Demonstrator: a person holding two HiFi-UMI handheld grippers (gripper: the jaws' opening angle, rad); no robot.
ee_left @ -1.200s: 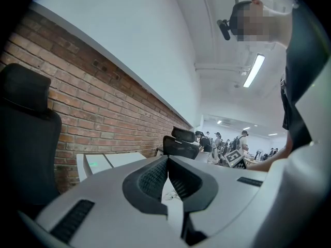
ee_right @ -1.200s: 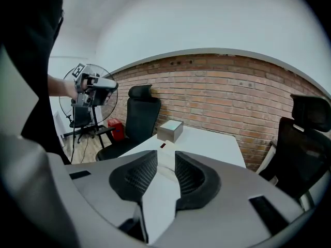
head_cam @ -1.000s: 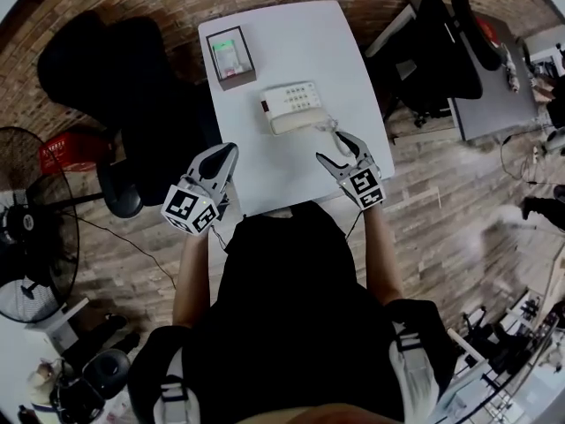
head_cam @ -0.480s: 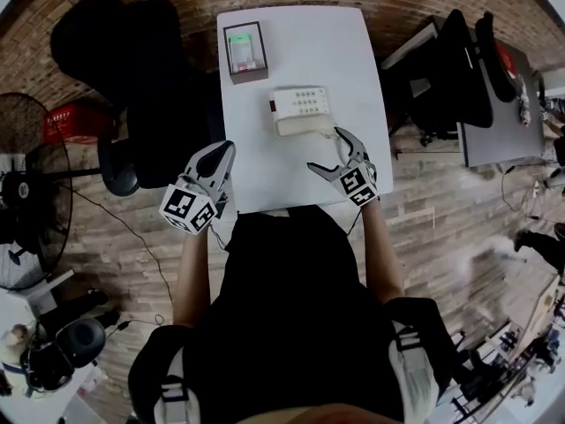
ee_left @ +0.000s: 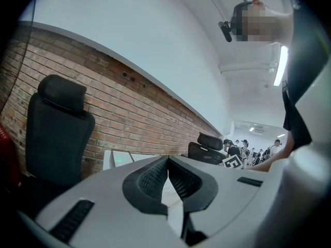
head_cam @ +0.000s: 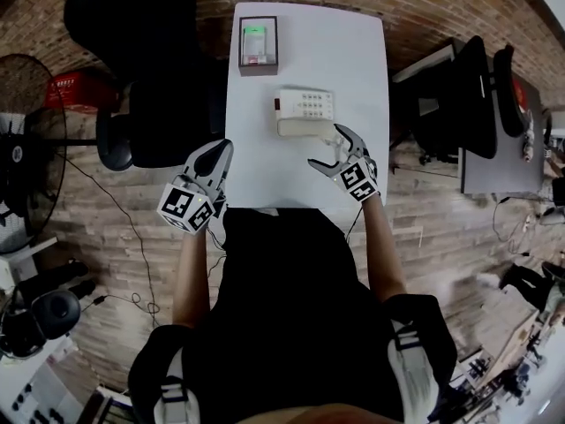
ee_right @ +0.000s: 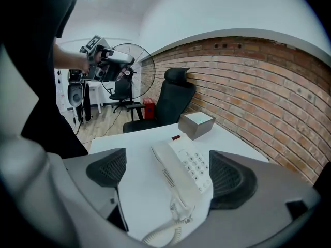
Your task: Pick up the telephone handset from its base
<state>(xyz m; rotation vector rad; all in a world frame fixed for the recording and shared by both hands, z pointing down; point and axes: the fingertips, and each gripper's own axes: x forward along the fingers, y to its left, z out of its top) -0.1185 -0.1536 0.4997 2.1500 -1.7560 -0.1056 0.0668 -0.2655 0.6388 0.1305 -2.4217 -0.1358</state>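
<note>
Right tongs point(head_cam: 325, 146) just opened, nearer handset point(head_cam: 305, 127)

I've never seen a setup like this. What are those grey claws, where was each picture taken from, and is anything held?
No robot here: a person holds a two-jaw gripper in each hand. One camera sits on the person's head, looking down; one rides on each gripper, looking along its jaws. On the white table lie a cream telephone, its handset resting on the base, and a small box with a green light. The left gripper is shut and empty. The right gripper has just been opening its jaws; they stand wide, the handset just ahead, untouched. Nothing is held.
</note>
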